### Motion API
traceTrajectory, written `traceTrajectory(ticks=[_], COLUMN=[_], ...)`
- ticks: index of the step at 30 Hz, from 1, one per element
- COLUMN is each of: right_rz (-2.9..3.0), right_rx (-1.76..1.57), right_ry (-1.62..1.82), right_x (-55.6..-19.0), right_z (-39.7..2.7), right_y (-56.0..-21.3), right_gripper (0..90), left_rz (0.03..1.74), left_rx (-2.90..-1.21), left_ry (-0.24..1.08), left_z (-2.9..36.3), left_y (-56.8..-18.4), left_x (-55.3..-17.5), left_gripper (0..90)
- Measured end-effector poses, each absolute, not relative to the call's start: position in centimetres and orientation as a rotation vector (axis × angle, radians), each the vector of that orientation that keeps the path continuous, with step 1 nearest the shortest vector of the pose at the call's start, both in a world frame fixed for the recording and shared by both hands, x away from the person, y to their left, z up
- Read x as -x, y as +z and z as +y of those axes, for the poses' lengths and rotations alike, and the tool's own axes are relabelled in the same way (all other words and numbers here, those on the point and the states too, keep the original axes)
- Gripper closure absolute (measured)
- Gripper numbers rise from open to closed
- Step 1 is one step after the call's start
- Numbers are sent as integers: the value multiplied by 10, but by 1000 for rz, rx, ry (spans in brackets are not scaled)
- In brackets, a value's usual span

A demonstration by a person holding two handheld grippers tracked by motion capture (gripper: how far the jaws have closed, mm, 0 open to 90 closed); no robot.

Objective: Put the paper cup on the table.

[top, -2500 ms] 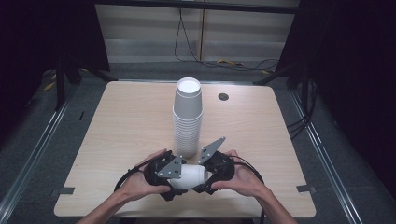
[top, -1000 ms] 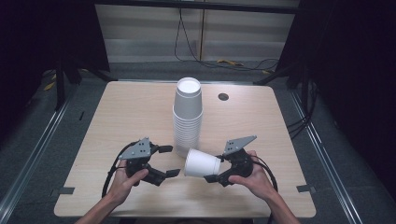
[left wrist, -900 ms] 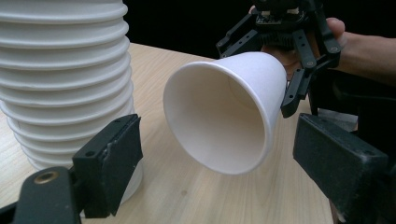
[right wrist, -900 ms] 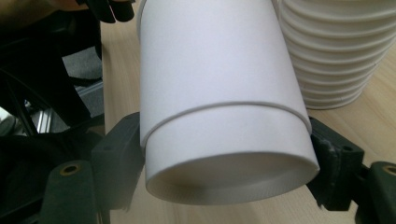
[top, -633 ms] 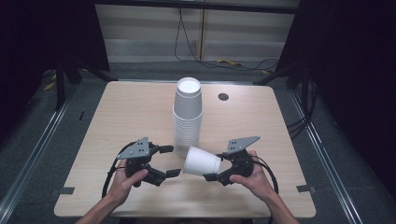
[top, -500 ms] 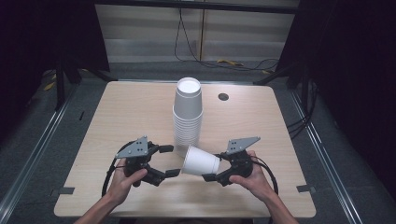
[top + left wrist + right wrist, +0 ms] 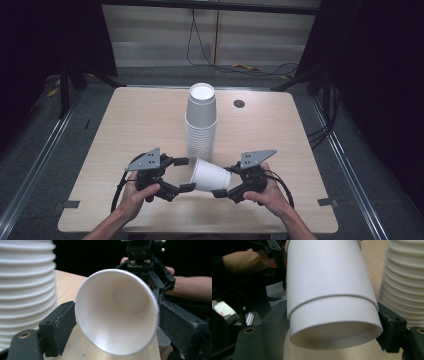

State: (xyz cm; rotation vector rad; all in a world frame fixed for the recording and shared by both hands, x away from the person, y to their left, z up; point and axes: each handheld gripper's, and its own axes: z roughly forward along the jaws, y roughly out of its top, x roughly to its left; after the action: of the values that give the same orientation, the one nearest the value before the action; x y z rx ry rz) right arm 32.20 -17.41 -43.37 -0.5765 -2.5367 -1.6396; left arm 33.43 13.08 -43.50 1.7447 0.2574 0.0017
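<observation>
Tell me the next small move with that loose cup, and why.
Probably turn the right gripper to stand the cup upright. It holds the cup's base end, lying sideways, mouth toward the open left gripper, whose jaws flank the rim without gripping, beside the stack.

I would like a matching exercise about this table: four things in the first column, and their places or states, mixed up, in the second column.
Column one:
1. cup stack
2. single cup
3. dark round spot
4. left hand-held gripper

Column two:
A. near the far edge of the table, right of the stack
B. on its side, base end gripped by the right hand-held gripper
C. upright, mid-table
D. jaws open, at the mouth of the sideways cup

Pairs: 1-C; 2-B; 3-A; 4-D
</observation>
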Motion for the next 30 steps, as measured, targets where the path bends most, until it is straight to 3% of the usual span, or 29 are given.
traceTrajectory(ticks=[8, 30], right_rz=[-2502, -2520], right_rx=[532, 484], right_ry=[-1676, -1697], right_x=[-320, -313], right_z=[-169, -163], right_y=[-429, -428], right_gripper=[242, 241], left_rz=[283, 250], left_rx=[-1738, -1752], left_ry=[-28, -105], left_z=[126, 107], left_y=[-437, -438], left_x=[-336, -334], left_gripper=[0, 27])
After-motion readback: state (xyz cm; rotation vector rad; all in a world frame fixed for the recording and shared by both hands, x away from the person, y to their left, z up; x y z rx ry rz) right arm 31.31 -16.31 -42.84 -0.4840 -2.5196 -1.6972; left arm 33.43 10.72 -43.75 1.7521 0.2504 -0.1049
